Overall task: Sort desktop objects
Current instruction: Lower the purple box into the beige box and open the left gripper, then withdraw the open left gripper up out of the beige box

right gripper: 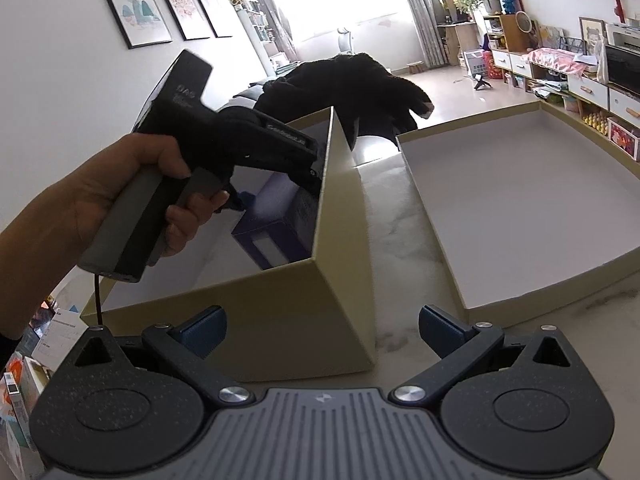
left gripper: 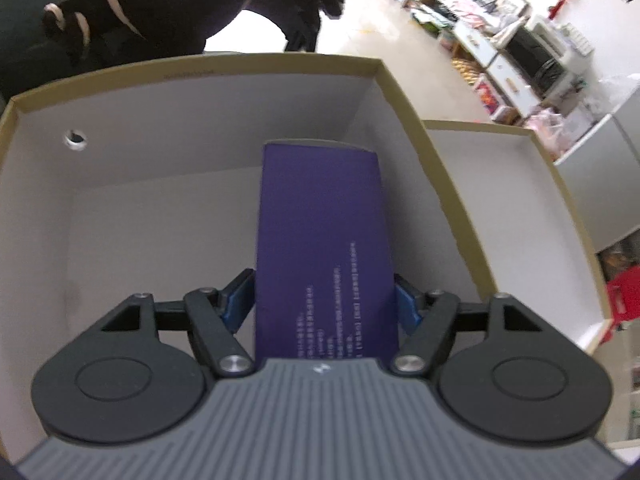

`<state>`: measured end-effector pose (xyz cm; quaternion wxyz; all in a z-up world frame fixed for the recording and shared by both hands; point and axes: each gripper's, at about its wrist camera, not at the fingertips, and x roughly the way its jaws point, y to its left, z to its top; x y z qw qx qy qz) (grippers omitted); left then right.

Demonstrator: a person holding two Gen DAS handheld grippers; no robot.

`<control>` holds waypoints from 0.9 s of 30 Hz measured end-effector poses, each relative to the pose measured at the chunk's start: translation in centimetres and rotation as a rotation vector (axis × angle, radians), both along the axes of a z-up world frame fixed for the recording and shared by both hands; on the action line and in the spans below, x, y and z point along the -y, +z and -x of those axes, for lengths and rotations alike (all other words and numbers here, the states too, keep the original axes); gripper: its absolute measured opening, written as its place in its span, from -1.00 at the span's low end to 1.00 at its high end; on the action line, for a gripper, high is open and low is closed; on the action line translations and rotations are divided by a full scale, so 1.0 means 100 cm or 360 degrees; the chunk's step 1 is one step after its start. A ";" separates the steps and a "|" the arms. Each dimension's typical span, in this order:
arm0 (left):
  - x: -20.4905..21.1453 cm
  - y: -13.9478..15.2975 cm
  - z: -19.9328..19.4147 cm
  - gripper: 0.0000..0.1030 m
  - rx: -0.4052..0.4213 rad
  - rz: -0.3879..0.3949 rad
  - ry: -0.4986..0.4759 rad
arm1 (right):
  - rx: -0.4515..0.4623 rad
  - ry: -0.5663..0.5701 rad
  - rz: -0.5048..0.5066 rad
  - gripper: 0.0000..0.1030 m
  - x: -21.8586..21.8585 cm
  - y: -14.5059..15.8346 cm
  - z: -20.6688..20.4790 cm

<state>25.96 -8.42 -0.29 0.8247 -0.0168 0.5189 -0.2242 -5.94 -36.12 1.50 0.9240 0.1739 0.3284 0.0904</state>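
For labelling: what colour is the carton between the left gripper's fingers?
Purple with white print, clearest in the left wrist view.

Left gripper [left gripper: 325, 300] tilted down into the deep box [left gripper: 200, 88], blue pads [left gripper: 236, 304] at either side of a purple carton [left gripper: 320, 240]; shallow lid [left gripper: 520, 200] beside it, right

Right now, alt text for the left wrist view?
The left gripper holds a purple carton between its blue pads, down inside an open box. A shallow lid lies to the right.
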 end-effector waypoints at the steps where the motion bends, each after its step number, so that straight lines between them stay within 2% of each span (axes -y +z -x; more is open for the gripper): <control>1: -0.002 0.002 0.002 0.39 0.0001 0.0015 -0.0017 | 0.0000 -0.0001 -0.0001 0.99 0.000 0.000 0.000; 10: -0.029 0.026 0.035 0.47 0.0039 -0.0009 -0.0396 | 0.0020 0.0002 -0.0017 0.99 0.000 0.001 0.002; 15: -0.030 0.022 0.049 0.43 0.0022 -0.0033 -0.0595 | 0.0026 0.0020 -0.0015 0.99 -0.002 0.003 0.004; 18: -0.025 0.014 0.052 0.23 0.0016 -0.0087 -0.0644 | 0.0028 0.0023 -0.0008 0.99 -0.004 0.003 0.004; 20: -0.022 0.010 0.053 0.03 0.0048 -0.0142 -0.0647 | 0.0029 0.0023 0.0003 0.99 -0.004 0.003 0.005; 27: -0.016 0.008 0.050 -0.08 0.0081 -0.0101 -0.0616 | 0.0002 0.0009 0.0009 0.99 -0.003 -0.001 0.003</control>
